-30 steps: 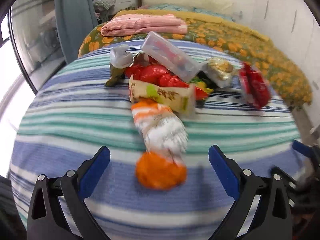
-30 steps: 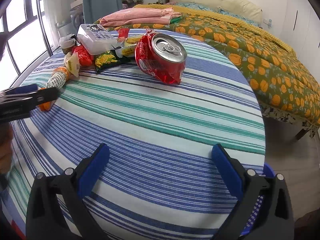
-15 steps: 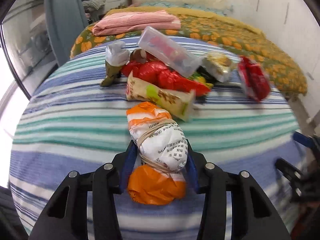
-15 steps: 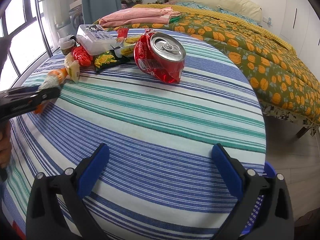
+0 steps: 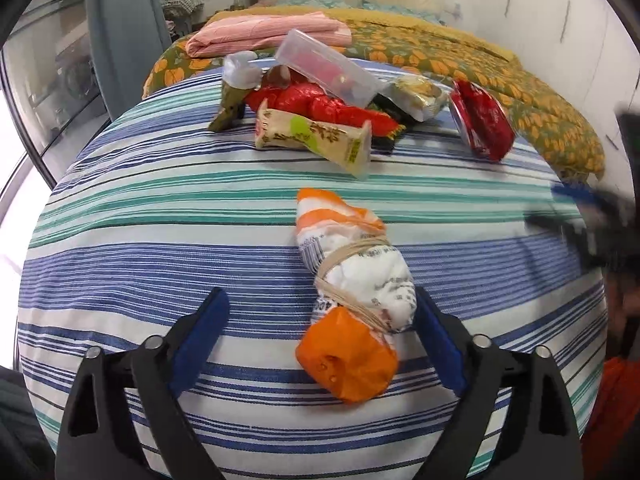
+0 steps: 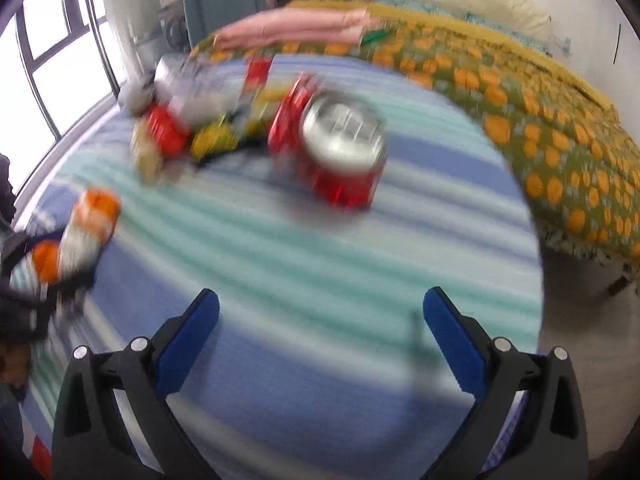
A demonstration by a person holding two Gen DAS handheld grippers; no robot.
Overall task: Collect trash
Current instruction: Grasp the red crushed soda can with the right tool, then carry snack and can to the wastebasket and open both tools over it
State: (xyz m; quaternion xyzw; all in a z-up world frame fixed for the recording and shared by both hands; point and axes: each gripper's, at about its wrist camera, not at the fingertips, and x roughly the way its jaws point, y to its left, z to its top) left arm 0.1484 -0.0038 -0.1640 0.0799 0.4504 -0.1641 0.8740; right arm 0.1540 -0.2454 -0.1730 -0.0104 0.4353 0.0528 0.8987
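left gripper is opening, the bundle loose between its jaws, nearer the right one. right gripper gapes empty — far from the can. closing off-centre could squirt the bundle sideways.

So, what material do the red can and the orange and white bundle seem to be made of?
The red can looks like thin metal, probably aluminium: shiny silver top, glossy red wall, dented sides. The orange and white bundle looks like thin plastic film, a crumpled bag with a soft sheen and printed text, tied with tan bands, probably rubber.
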